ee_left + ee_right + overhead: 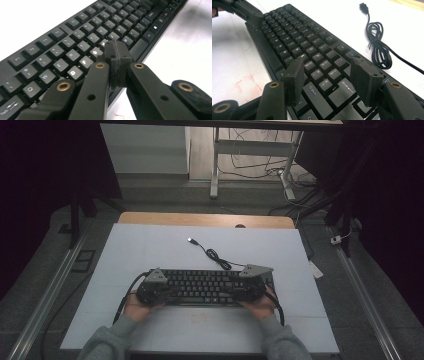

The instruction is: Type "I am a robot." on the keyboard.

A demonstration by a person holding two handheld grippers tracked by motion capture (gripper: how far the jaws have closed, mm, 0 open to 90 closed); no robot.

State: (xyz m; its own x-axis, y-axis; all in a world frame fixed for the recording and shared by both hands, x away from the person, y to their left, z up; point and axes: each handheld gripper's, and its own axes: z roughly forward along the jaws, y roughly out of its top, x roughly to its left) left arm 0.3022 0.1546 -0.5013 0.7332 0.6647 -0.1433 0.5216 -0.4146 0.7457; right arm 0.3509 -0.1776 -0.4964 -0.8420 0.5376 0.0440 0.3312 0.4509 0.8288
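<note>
Black keyboard (205,287) on white table (150,250): left gripper (116,53) clenched empty over, perhaps touching, its keys; right gripper (329,80) spread open above Enter.

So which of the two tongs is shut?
The left tongs: their pads are pressed together above the keyboard. The right tongs stand apart.

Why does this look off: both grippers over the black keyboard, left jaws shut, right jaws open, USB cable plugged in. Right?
Not quite. The USB cable is not plugged in: the high view shows its plug lying loose on the white table. The rest holds: left gripper shut, right gripper open, both over the black keyboard.
</note>
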